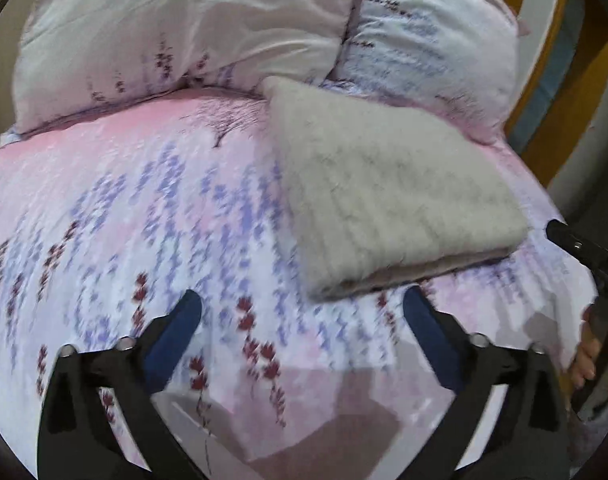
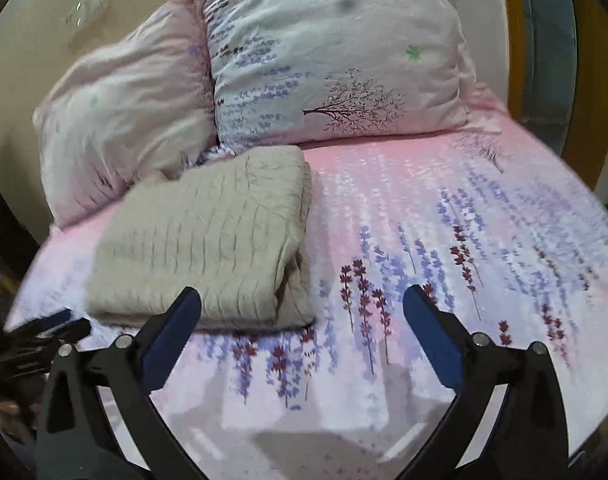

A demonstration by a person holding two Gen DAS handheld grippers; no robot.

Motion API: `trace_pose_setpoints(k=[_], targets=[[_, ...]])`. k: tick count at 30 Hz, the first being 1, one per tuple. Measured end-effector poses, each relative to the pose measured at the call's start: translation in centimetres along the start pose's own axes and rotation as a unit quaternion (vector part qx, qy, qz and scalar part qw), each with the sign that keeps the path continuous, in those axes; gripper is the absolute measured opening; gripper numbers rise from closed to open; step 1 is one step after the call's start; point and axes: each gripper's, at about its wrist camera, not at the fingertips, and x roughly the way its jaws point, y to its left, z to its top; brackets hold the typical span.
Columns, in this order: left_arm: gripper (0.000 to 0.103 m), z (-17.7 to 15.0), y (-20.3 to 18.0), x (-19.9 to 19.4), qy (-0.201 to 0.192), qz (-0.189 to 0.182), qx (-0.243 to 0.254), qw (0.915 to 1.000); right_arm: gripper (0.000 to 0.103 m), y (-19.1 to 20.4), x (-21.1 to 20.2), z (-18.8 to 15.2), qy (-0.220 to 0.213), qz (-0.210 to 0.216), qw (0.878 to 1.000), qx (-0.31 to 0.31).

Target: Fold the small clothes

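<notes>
The folded grey garment (image 2: pixel 208 236) lies flat on the bed (image 2: pixel 443 208) just before the pillows (image 2: pixel 327 60). Left hand-held gripper (image 1: pixel 302 308) and right hand-held gripper (image 2: pixel 302 304) both stand spread, holding nothing. Fold appears complete, though blur limits certainty; press edges square before withdrawing.

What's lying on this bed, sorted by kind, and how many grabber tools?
Pillows: 2
Folded grey garment: 1
Grippers, both open: 2, left gripper, right gripper
Total: 5
</notes>
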Motion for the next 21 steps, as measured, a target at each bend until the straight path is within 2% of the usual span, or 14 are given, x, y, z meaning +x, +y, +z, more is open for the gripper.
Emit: trace_pose_setpoints(k=[5,10,14,17,21], targets=[[0.102,-0.9,-1.3,0.7,0.021,0.015,0.012,0.9996,0.101,2.4,1.1,-1.6,0.026,-0.038,0.998,-0.053],[0.102,-1.2,-2.4,1.4,0.026,0.058,0.027,0.9976,0.101,3.0,2.6,-2.9,0.06,-0.009,0.997,-0.043],[0.102,-1.0,-2.5,1.7,0.028,0.066,0.031,0.9969,0.101,3.9,3.5,-3.5,0.079,-0.019,0.995,-0.049],[0.102,-1.1,-3.2,2.0,0.037,0.087,0.053,0.9941,0.101,4.7,3.8,-3.8,0.086,-0.033,0.994,-0.062],[0.102,-1.0,-3.1,2.1,0.04,0.083,0.05,0.9945,0.101,5.5,4.0,-4.1,0.089,-0.036,0.993,-0.075]])
